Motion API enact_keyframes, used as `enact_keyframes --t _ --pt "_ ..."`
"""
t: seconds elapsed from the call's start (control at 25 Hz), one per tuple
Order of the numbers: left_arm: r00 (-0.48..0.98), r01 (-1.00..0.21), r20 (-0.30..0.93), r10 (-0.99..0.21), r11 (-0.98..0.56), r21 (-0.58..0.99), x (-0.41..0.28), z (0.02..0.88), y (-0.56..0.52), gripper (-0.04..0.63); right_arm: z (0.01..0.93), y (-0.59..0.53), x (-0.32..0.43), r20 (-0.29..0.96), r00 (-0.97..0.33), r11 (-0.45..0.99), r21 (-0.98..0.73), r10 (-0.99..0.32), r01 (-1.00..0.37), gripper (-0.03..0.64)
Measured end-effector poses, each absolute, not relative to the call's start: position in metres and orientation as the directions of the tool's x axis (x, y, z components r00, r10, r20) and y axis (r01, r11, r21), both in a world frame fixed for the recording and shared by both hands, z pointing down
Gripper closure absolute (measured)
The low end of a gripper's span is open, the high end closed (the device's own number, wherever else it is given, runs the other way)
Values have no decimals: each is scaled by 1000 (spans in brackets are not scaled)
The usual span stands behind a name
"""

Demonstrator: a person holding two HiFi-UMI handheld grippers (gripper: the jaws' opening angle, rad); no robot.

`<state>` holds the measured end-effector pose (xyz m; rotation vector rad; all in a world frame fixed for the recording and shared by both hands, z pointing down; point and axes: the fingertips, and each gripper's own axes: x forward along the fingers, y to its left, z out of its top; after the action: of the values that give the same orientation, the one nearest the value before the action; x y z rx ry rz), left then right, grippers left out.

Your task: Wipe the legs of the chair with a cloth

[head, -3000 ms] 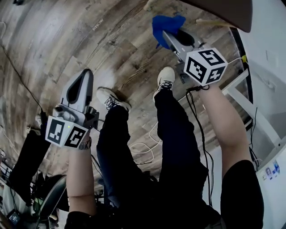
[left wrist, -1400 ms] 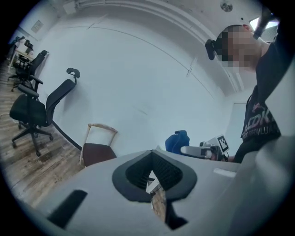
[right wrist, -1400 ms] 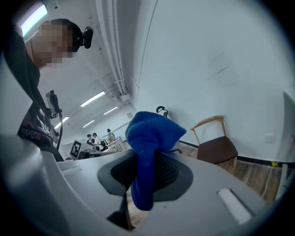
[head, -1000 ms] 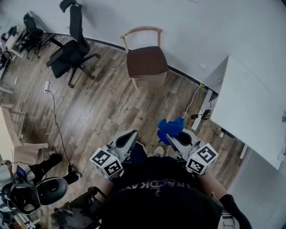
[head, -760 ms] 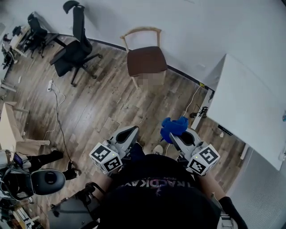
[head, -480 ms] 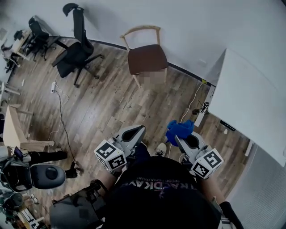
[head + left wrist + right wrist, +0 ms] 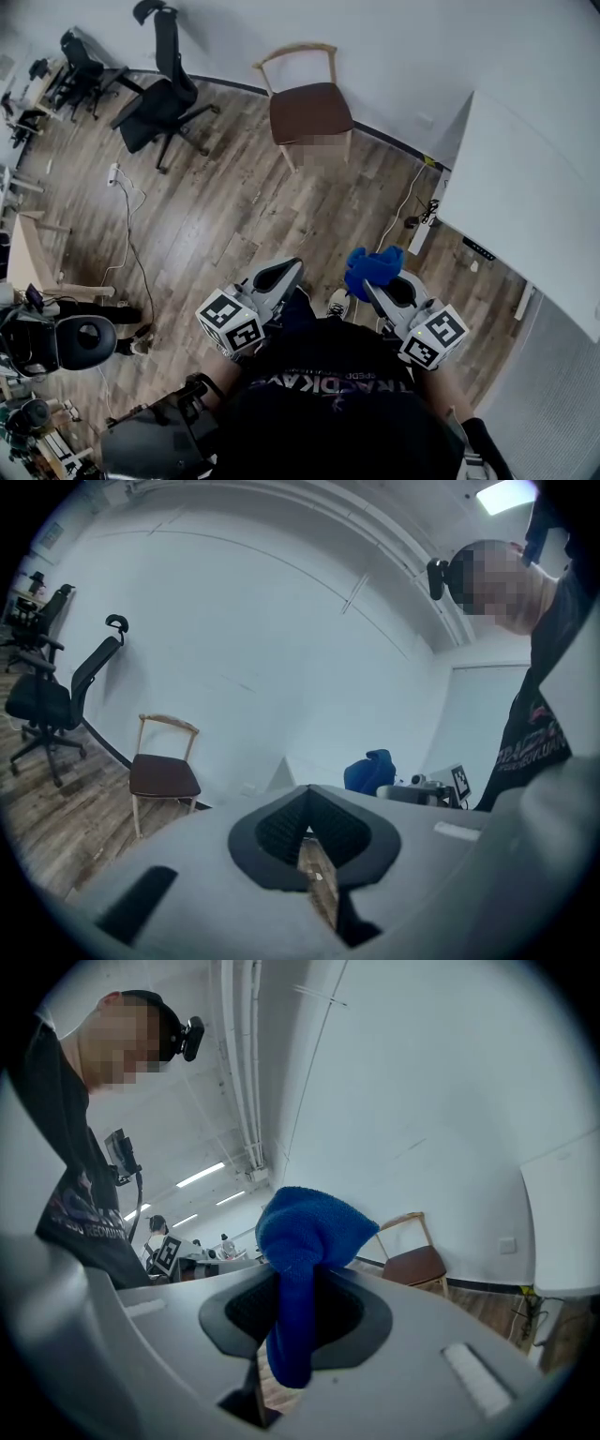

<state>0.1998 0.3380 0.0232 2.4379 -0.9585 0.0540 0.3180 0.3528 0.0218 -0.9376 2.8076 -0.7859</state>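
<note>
Blue cloth (image 7: 305,1232) is sitting pinched between the closed jaws of the right tool (image 7: 368,283), bunching into a rounded wad above the tips and hanging down between the pads. The left tool (image 7: 287,268) is carrying nothing, its jaws pressing together. The person is holding both tools low in front of the body, side by side and a little apart, both pointing forward over the wood floor (image 7: 216,216). The chair (image 7: 309,111), with a pale wooden frame and a brown seat, is standing well ahead of both tools with its back against the white wall. Its legs are resting on the floor well apart from the cloth, which is touching nothing but the right tool. A black office chair (image 7: 155,98) is standing ahead and to the left of the left tool. A white worktop (image 7: 525,206) is lying to the right of the right tool, and a cable (image 7: 127,234) is trailing across the floor off to the left of the left tool.
</note>
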Motion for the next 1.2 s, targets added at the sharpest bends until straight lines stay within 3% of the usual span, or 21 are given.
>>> enact_keyframes --t 1.2 --pt "699 -677 177 -693 -563 474 160 23 345 591 20 351 269 131 -859 730 -474 -495 -493 532"
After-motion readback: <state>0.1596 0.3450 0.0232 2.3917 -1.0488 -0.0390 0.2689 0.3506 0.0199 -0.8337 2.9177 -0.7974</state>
